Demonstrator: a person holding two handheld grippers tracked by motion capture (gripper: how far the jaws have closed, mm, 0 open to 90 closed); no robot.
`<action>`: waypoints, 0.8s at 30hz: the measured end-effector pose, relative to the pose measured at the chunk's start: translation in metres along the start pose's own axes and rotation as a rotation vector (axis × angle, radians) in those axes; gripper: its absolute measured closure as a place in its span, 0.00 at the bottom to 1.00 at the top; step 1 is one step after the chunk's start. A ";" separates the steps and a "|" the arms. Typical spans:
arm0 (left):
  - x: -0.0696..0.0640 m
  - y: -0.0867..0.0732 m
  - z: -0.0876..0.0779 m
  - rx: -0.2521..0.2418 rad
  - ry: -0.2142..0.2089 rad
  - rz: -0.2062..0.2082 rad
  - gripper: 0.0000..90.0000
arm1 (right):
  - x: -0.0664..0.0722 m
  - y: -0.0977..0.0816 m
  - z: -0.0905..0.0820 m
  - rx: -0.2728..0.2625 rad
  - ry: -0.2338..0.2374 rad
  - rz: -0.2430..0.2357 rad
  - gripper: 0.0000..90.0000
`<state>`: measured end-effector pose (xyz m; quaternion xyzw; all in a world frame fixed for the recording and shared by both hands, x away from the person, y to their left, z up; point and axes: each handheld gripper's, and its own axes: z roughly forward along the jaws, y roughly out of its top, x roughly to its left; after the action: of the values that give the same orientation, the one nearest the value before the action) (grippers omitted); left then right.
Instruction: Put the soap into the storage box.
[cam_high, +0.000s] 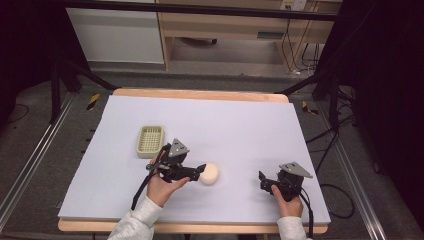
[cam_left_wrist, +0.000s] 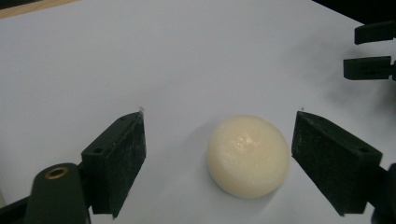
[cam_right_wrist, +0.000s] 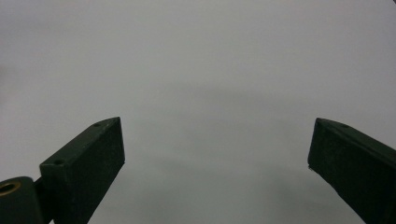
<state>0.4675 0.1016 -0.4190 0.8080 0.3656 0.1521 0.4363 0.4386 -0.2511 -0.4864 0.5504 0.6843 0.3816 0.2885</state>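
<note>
A round cream-coloured bun (cam_high: 209, 173) lies on the white table sheet (cam_high: 225, 125) near the middle front. My left gripper (cam_high: 200, 170) is open, its tips at the bun's left side. In the left gripper view the bun (cam_left_wrist: 248, 155) sits between the two black jaws, nearer the right one, and touches neither; my left gripper (cam_left_wrist: 219, 140) holds nothing. My right gripper (cam_high: 262, 179) rests low at the front right, a hand's width from the bun. Its jaws stand wide apart over bare sheet in the right gripper view, so my right gripper (cam_right_wrist: 217, 140) is open and empty.
A small pale green slotted basket (cam_high: 150, 140) stands on the sheet behind and left of the left gripper. The table's wooden front edge (cam_high: 200, 228) runs just below the hands. Black frame legs and cables lie on the floor at both sides.
</note>
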 end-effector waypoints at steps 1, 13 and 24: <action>-0.001 0.000 0.001 0.000 0.000 -0.001 0.20 | 0.000 0.000 0.000 -0.001 0.000 -0.001 0.05; -0.012 -0.002 0.014 0.028 -0.021 0.011 0.19 | 0.000 0.000 0.000 0.002 0.000 -0.003 0.05; -0.020 -0.005 0.027 0.051 -0.023 0.015 0.19 | 0.000 0.000 0.000 0.002 0.000 -0.004 0.05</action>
<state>0.4665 0.0726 -0.4367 0.8231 0.3584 0.1367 0.4187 0.4388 -0.2510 -0.4866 0.5493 0.6857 0.3805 0.2886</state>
